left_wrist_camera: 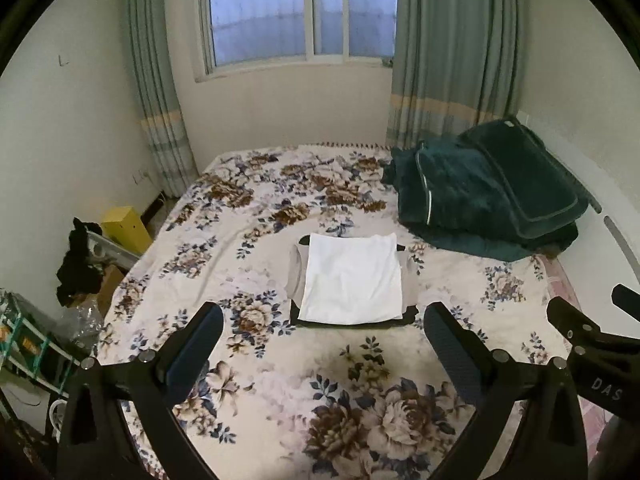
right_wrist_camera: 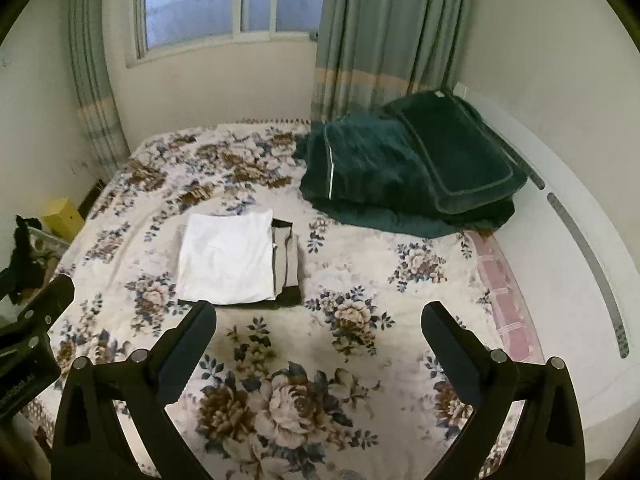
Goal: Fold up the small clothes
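Bedroom surroundings: bed, window wall, clutter at the left side.

Floral bedspread (left_wrist_camera: 280,368), cream with brown and blue blooms, covers the bed. Dark green quilt (left_wrist_camera: 452,196) heaped at far right corner, a matching green pillow (left_wrist_camera: 524,176) tilted on top against the wall. Window (left_wrist_camera: 300,12) centred in far wall, grey-green curtains (left_wrist_camera: 440,52) with a pale band drawn to either side. Left of bed: yellow box (left_wrist_camera: 126,226) on the floor, black cloth (left_wrist_camera: 78,264) draped just beside it, cardboard and clear plastic below, a green-framed rack (left_wrist_camera: 24,340) at frame edge. Pink checked sheet edge (right_wrist_camera: 508,300) shows along the bed's right side.
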